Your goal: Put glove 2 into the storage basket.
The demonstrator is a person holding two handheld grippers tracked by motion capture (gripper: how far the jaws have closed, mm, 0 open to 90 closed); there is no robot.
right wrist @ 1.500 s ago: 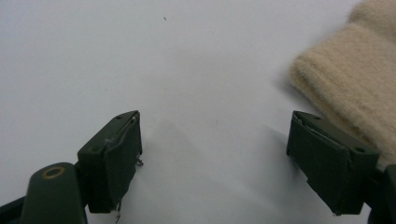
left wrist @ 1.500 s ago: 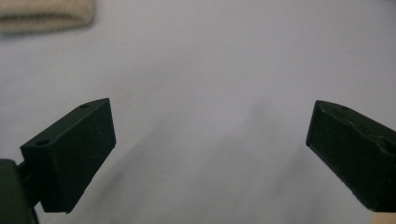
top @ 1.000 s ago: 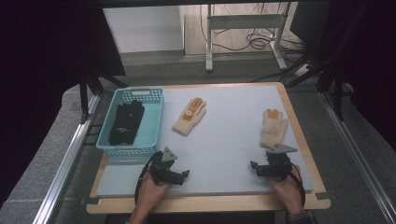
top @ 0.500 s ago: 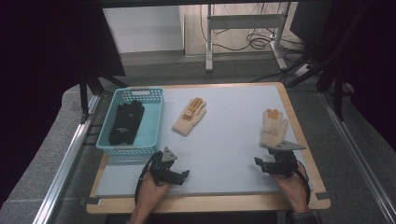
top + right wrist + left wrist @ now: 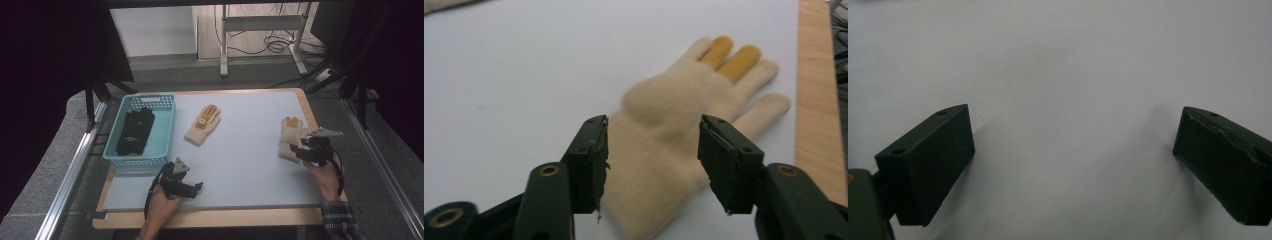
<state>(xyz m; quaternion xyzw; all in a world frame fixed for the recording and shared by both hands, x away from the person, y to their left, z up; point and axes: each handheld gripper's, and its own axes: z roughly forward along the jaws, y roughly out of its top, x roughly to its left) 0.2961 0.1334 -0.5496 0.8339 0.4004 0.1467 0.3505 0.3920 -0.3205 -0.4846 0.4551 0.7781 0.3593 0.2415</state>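
At the right of the high view, the right tool point(image 5: 303, 148) sits over the cuff end of a cream knitted glove point(image 5: 291, 137) with two yellow fingers, which lies on the desk point(image 5: 250, 150) close to its right edge. From the right gripper view, the glove's cuff point(image 5: 659, 185) runs between the two jaws, which stand at a medium gap and do not appear to press the fabric; they have just been closing around it. Judged step: the grasp of this glove is in hand but not complete. The next move calls for closing fully on the cuff so that the soft knit is pinched, then lifting clear of the desk; a likely destination is the blue basket point(image 5: 165, 131) at centre left, which already holds a black glove point(image 5: 134, 131).

A second cream glove point(image 5: 203, 126) lies near mid-desk, just right of the basket, untouched.

The left tool point(image 5: 186, 187) rests low at the lower left of the high view, jaws wide apart over bare desk, holding nothing.

Against the earlier frames: the right tool has advanced up-frame from the desk's near edge to the glove; the left tool, both cream gloves and the basket are unchanged.
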